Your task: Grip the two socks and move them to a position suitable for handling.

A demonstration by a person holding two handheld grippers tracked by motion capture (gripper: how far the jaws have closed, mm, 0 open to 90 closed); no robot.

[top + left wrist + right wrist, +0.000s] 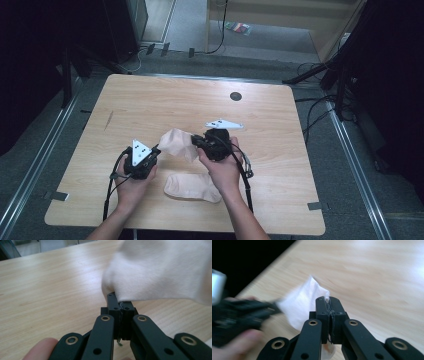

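Observation:
A pale pink sock point(177, 143) hangs just above the wooden table point(150, 100), stretched between both grippers. My left gripper point(156, 150) is shut on its left edge; in the left gripper view the jaws point(121, 304) pinch the cloth point(160, 272), which bulges up and to the right. My right gripper point(196, 141) is shut on the sock's right side; in the right gripper view the closed jaws point(328, 301) clamp a corner of the fabric point(300, 303), with the blurred left gripper point(242, 312) at the left. A second sock point(192, 187) lies flat near the front edge, below the right hand.
A round black grommet point(235, 96) sits in the tabletop at the back right. Cables trail from both grippers toward the front edge. Dark stands and floor cables point(320, 115) surround the table; a wooden cabinet point(280, 20) stands behind it.

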